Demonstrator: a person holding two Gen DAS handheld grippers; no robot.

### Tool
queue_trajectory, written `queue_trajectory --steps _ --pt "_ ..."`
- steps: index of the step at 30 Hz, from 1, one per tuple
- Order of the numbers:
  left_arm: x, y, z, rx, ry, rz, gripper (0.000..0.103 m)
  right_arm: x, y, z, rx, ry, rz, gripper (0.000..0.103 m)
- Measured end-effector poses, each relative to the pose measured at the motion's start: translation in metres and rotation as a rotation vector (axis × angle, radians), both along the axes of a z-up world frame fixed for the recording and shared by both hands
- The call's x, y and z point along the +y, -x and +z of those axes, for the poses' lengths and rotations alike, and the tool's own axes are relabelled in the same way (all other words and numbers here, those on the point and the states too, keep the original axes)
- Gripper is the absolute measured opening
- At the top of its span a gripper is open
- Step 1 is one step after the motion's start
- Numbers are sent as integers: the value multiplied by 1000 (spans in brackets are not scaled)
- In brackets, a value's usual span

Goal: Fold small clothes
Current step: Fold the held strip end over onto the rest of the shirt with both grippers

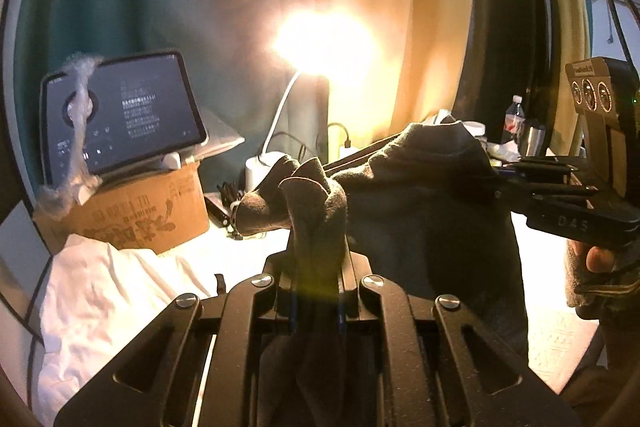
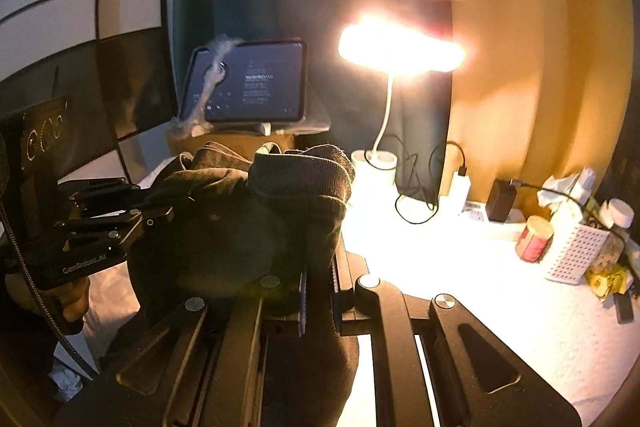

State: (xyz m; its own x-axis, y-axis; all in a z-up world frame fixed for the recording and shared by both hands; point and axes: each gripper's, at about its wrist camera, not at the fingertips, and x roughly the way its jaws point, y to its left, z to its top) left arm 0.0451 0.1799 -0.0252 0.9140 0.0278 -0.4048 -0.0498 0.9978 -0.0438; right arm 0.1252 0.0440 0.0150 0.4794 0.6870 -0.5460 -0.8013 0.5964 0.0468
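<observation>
Sock (image 1: pixel 420 195) clamped between both tongs, aloft

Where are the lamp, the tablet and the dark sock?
lamp (image 2: pixel 400 49), right wrist view, glowing head.
tablet (image 1: pixel 128 111), left wrist view, middle of screen.
dark sock (image 1: pixel 420 195), left wrist view, hanging body.

White-covered table (image 2: pixel 460 267) under lamplight, bearing a cardboard box (image 1: pixel 136 211), lamp base (image 2: pixel 374 167), power strip (image 2: pixel 492 221), red tin (image 2: pixel 534 239), perforated white basket (image 2: pixel 576 255) and crumpled white cloth (image 1: pixel 108 291).
</observation>
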Motion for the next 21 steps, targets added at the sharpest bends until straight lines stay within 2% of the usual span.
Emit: queue_trajectory --steps 15,21 --pt "26 -47 -37 130 38 38 12 26 -61 -55 124 43 -4 10" --pt "43 -70 -55 211 29 76 12 41 -84 -79 169 61 -4 10"
